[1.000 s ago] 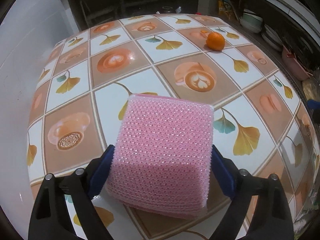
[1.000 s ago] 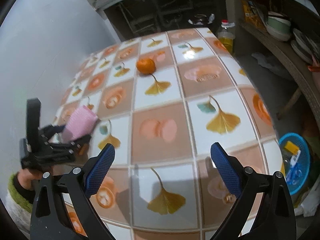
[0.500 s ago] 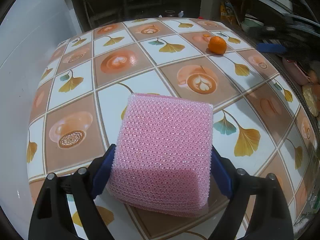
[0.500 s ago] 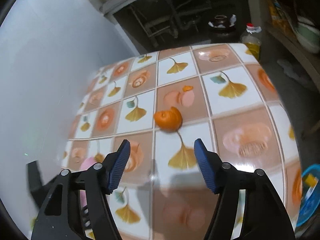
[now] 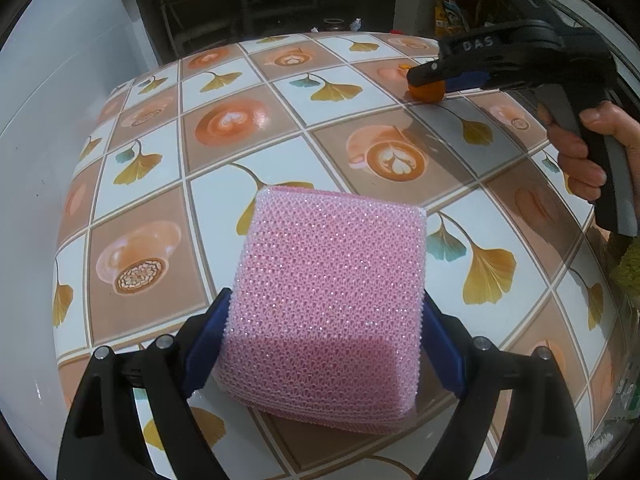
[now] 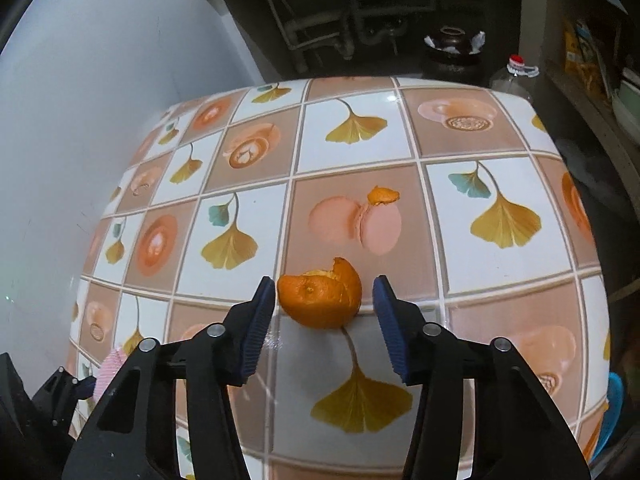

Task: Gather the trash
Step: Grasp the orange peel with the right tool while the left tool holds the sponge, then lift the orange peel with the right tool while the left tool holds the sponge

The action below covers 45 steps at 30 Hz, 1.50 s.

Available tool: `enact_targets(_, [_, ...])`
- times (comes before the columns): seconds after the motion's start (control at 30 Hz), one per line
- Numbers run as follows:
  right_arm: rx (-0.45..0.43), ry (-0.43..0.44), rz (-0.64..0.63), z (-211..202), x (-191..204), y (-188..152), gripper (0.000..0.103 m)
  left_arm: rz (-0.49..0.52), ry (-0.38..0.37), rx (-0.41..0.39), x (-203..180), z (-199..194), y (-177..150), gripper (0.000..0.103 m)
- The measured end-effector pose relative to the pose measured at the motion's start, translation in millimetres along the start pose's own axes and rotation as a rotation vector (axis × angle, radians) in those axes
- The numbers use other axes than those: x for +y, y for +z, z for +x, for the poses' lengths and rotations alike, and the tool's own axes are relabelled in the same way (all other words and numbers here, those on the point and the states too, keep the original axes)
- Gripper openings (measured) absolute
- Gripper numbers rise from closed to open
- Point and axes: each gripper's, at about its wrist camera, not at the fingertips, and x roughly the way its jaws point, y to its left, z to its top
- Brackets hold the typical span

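My right claw (image 6: pixel 324 312) has swung over the orange peel (image 6: pixel 320 298) and is closing around it, pads not yet touching.

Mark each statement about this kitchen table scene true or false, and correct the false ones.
1. The pink mesh scouring sponge sits between the left gripper pads. True.
2. The right gripper already squeezes the hollow orange peel shell. False: its jaws are closing, with gaps on both sides.
3. A small torn orange peel scrap lies beyond the shell. True.
4. The patterned tile-print tablecloth is plain white. False: it shows ginkgo leaves and coffee cups.
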Motion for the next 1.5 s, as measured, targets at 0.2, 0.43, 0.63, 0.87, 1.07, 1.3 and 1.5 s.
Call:
enact_targets(0.2, [-0.008,0.02,-0.012,4,0,0,0.039,0.001,-0.001,0.0,0,0,0,0.085])
enact_targets(0.43, [-0.033,0.027,-0.039,-3,2,-3,0.026,0.0,0.0,-0.002,0,0,0,0.085])
enact_targets(0.63, [-0.049,0.038,-0.028,-18,-7,-17,0.023,0.0,0.0,-0.006,0,0,0,0.085])
enact_targets(0.87, [-0.069,0.053,-0.016,-49,-14,-43,0.023,-0.001,-0.001,-0.012,0,0,0,0.085])
enact_targets(1.07, [-0.08,0.076,0.036,-77,-18,-79,0.023,-0.002,0.0,-0.029,-1,-1,-1,0.085])
enact_targets(1.3, [-0.082,0.096,0.118,-95,-27,-112,0.023,0.0,0.001,-0.046,-1,-1,-1,0.085])
enact_targets(1.5, [-0.074,0.121,0.149,-98,-31,-125,0.023,-0.006,0.009,-0.042,-3,-2,-2,0.084])
